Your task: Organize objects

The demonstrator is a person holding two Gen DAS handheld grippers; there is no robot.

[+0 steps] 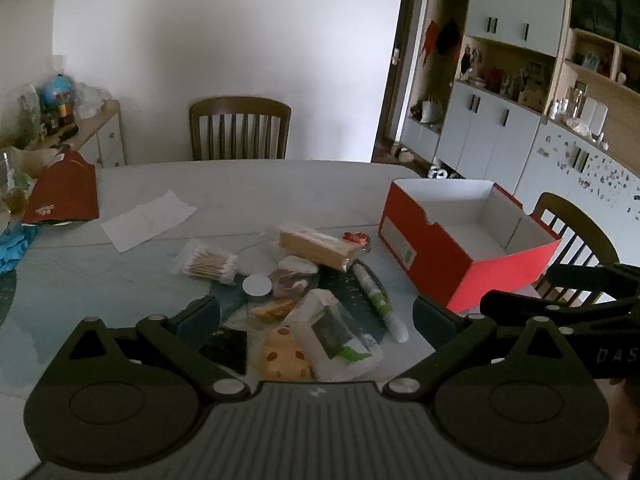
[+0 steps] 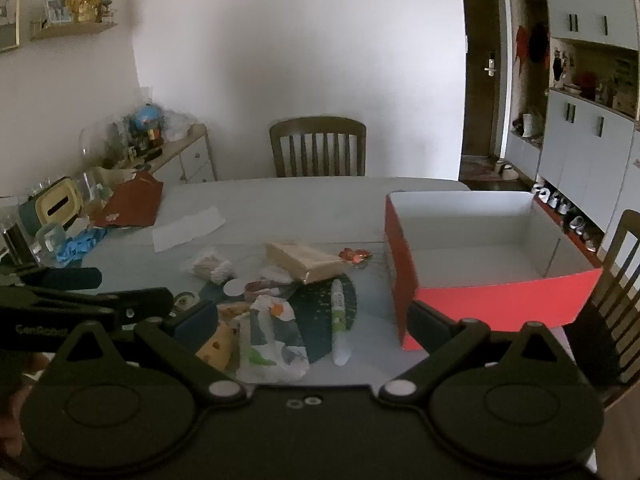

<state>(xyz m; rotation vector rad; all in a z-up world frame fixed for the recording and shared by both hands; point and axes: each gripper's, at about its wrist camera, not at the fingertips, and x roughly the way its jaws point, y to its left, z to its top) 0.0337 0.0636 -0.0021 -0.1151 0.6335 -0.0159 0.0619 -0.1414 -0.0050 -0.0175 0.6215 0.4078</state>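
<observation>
A red cardboard box (image 1: 460, 256) with a white inside sits open on the right side of the counter (image 1: 240, 188), and nothing lies in it. A pale label on its near end wall is too blurred to read.

Left of the box, well apart from it, a loose pile of small things lies near the middle of the counter. It includes a clear bag of cotton swabs (image 1: 208, 265), a tan wrapped block (image 1: 316, 247), a small round white-topped tin (image 1: 257, 286), a green and white tube (image 1: 378, 298), a white packet with a dark green panel (image 1: 334, 330), a yellow spotted toy (image 1: 285, 354) and a small red wrapper (image 1: 355, 237). Any print on them cannot be made out.

At the far left a dark red paper carton (image 1: 64, 192) lies on its side beside blue gloves (image 1: 12, 244), with a sheet of white paper (image 1: 148, 219) just right of it.

The left gripper (image 1: 316, 316) hovers over the near edge of the pile, its fingers spread wide and holding nothing. The right gripper (image 2: 308, 320) hangs between the pile and the box, its fingers likewise wide apart and holding nothing. Each gripper shows at the edge of the other's view; one carries the letters "DAS", cut off by the frame edge, the other a word that reads roughly "GenRobot".
</observation>
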